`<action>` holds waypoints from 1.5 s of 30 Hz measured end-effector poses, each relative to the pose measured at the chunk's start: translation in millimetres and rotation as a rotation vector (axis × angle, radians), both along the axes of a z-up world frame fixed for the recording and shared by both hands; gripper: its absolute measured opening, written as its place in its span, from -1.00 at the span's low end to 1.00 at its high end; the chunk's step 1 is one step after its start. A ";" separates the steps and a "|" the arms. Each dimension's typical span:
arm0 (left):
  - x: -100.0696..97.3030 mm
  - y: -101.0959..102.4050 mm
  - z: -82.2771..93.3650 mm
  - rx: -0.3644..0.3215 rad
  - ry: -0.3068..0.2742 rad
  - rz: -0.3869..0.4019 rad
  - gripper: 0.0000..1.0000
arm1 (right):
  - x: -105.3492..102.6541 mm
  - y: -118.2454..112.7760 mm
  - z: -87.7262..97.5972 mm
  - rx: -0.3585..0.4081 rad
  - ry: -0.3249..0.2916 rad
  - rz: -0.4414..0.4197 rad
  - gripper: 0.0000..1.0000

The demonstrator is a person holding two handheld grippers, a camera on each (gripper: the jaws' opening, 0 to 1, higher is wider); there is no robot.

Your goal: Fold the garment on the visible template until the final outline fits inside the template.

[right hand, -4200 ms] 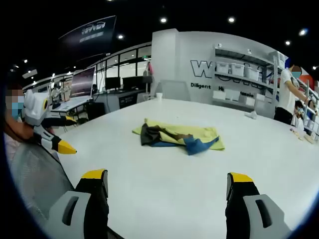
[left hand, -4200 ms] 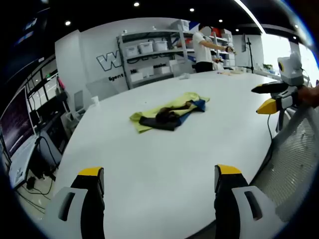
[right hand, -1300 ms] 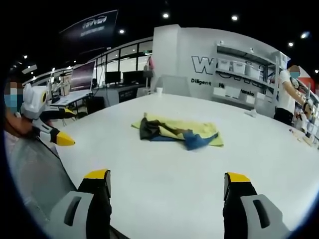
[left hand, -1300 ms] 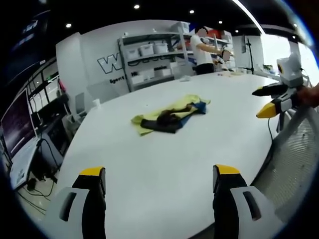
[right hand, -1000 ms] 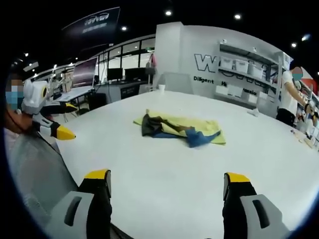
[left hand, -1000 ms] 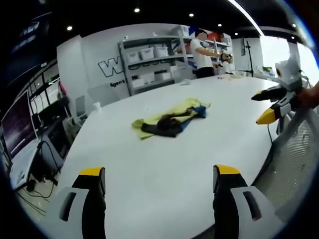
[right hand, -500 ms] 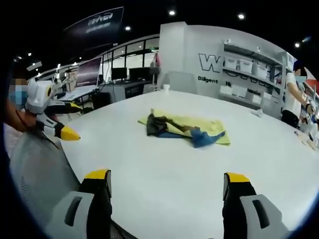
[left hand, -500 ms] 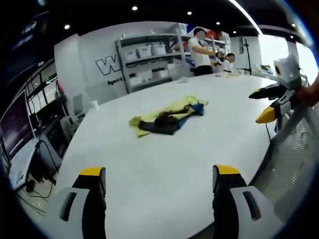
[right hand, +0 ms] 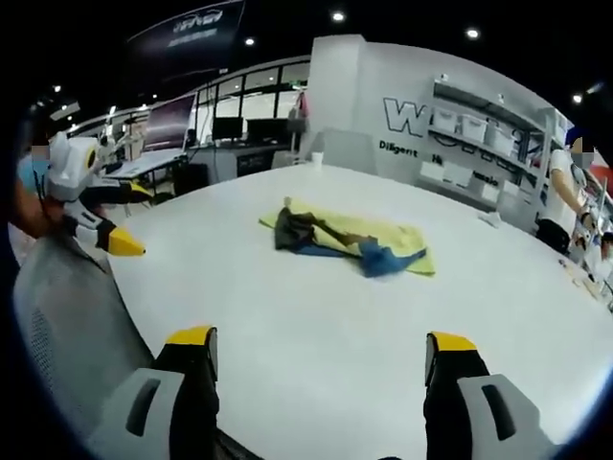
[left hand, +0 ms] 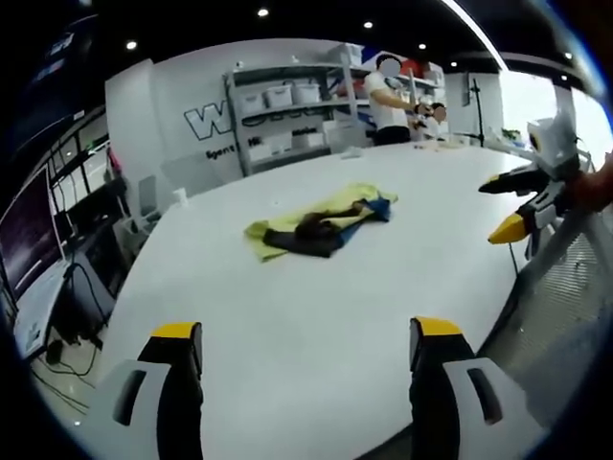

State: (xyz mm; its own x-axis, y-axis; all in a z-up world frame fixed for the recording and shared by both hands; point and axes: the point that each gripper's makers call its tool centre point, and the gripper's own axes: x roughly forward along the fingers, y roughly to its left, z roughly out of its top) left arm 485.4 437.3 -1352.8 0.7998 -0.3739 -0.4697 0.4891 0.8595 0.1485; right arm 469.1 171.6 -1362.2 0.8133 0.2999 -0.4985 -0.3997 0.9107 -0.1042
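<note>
A crumpled garment (left hand: pixel 316 231) in black, brown and blue lies on a yellow-green template sheet (left hand: pixel 271 230) in the middle of a big white table (left hand: pixel 316 316). The right gripper view has the same garment (right hand: pixel 321 240) on the sheet (right hand: pixel 395 236). My left gripper (left hand: pixel 305 355) is open over the table's near edge, well short of the cloth. My right gripper (right hand: pixel 318 364) is open too, held back from the pile. Each gripper appears in the other's view: the right gripper (left hand: pixel 512 206) at the right edge, the left gripper (right hand: pixel 110 228) at the left.
A grey mesh chair back (right hand: pixel 72 326) stands at the table's near edge. Shelves with white bins (left hand: pixel 287 105) line the far wall, with people (left hand: pixel 388 96) beside them. Small items (left hand: pixel 442 142) lie at the table's far end. Monitors (right hand: pixel 172 125) stand at the left.
Both views have shifted slightly with my hands. The garment and sheet lie as before. Both grippers stay open and away from the cloth.
</note>
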 end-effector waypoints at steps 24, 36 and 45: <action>24.7 -8.4 9.3 -0.051 0.067 -0.065 0.88 | 13.0 13.4 24.3 0.018 -0.055 0.107 0.87; 56.9 -31.6 13.8 -0.059 0.070 -0.152 0.82 | 52.4 9.3 35.0 0.012 -0.063 0.153 0.68; 68.6 -36.1 -0.8 -0.014 0.090 -0.180 0.75 | 73.9 11.8 34.5 -0.067 -0.075 0.198 0.49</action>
